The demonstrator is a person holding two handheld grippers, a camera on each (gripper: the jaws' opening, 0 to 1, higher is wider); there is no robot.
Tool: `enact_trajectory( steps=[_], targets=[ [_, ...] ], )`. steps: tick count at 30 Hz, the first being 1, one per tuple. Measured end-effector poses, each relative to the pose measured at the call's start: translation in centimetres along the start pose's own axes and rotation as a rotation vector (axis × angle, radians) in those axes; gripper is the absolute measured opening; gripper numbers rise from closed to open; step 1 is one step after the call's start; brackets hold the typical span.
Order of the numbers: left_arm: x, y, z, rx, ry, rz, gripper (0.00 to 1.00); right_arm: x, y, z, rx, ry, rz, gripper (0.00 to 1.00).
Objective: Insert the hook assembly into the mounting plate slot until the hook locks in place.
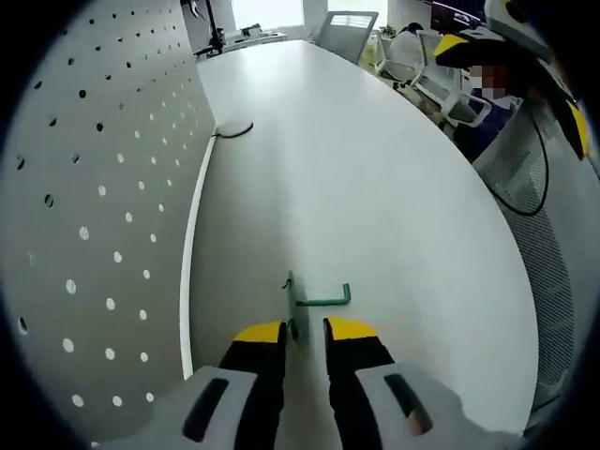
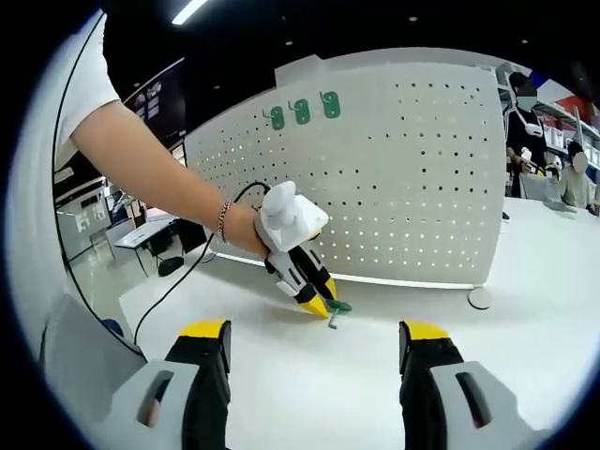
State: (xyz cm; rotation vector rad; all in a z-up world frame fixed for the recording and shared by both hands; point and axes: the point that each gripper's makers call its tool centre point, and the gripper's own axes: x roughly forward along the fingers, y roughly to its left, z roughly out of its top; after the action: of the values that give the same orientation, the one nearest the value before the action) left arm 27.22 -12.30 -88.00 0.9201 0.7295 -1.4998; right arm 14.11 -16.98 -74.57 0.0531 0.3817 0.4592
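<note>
1. White pegboard stands along the left of my left claw's view, its foot meeting the white table.
2. My left claw points down at the table with its yellow-tipped jaws drawn close on the flat end of a green hook; I am gripping that end, and the hook's bent arm reaches right across the tabletop.
3. From my right claw's view, a bare forearm with a bracelet comes in from the left and carries my left claw down to the table, the green hook at its tips.
4. Behind it the pegboard stands upright, with three green hooks already hung near its top left edge.
5. My right claw hovers low over the table with its jaws spread wide apart, grasping nothing.
6. A small white round disc lies on the table by the pegboard's right foot.
</note>
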Motion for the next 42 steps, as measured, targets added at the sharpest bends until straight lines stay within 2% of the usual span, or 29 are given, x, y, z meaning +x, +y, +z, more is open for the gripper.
enact_trajectory(
  steps=[9, 16, 19, 34, 35, 37, 40, 41, 42],
  targets=[
    [0.09, 0.14, 0.1, 0.024, 0.023, 0.033, 0.06, -0.01, 0.14, 0.03, -0.005, 0.002, 0.003, 0.7],
    [0.02, 0.21, 0.1, 0.016, 0.028, 0.043, 0.04, 0.0, 0.1, -0.01, -0.005, 0.002, 0.003, 0.7],
    [-0.01, 0.08, 0.16, 0.05, 0.036, 0.033, 0.04, -0.01, 0.15, 0.07, -0.008, -0.001, 0.004, 0.7],
    [0.1, 0.12, -0.01, 0.045, 0.037, 0.035, 0.03, 0.04, 0.38, 0.06, -0.009, 0.001, 0.012, 0.7],
    [0.06, 0.16, -0.01, 0.039, 0.033, 0.037, 0.03, 0.04, 0.37, 0.05, -0.011, 0.002, 0.012, 0.7],
    [0.05, 0.32, -0.05, -0.027, 0.003, 0.043, 0.03, 0.03, 0.37, 0.08, -0.009, 0.001, 0.012, 0.7],
    [-0.12, 0.42, 0.1, -0.032, -0.054, 0.069, 0.02, -0.04, 0.29, 0.24, -0.006, -0.007, 0.01, 0.7],
    [-0.32, 0.58, 0.64, -0.014, -0.095, 0.089, 0.02, -0.09, 0.23, 0.36, -0.004, -0.013, 0.008, 0.7],
    [-0.39, 0.51, 0.59, -0.014, -0.094, 0.088, 0.02, -0.1, 0.22, 0.38, -0.004, -0.013, 0.008, 0.7]
  ],
)
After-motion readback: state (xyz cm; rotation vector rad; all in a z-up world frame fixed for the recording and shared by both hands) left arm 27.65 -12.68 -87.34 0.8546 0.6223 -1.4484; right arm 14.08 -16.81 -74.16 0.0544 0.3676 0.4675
